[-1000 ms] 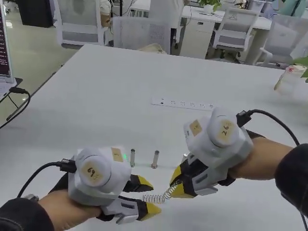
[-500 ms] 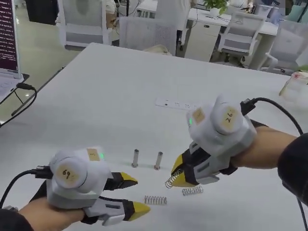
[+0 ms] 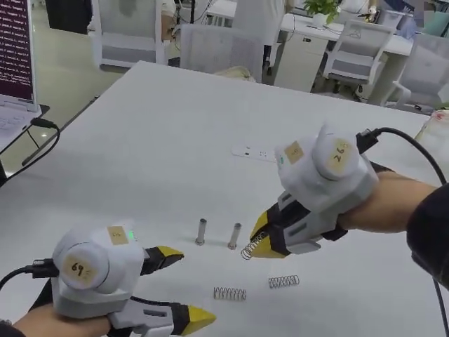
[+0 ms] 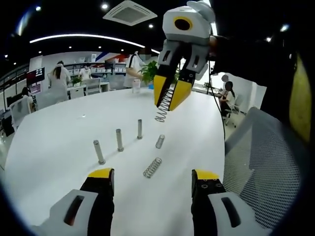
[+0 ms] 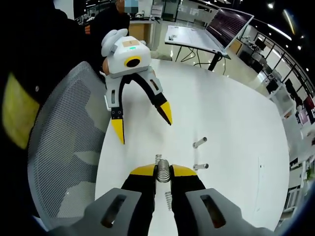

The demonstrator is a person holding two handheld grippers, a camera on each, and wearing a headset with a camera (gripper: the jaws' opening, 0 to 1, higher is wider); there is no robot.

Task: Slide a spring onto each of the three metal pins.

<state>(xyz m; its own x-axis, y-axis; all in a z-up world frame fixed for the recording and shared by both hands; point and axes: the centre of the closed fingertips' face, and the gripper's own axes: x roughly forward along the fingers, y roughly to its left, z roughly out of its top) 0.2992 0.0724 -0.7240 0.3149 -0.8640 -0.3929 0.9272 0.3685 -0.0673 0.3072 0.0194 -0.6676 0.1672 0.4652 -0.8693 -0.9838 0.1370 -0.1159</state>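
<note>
While the right gripper (image 3: pixel 258 240) jaws pinch a thin silver coil spring (image 3: pixel 249 247), long axis slanting to 8 o'clock, tip near a short upright metal pin (image 3: pixel 234 236), the left gripper (image 3: pixel 188 284) jaws gape; two more springs (image 3: pixel 230 293) lie at 6 o'clock of it.

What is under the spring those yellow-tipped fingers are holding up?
Bare white table: the spring hangs in the air beside the end pin, not on it. In the head view the right gripper covers that pin.
</note>
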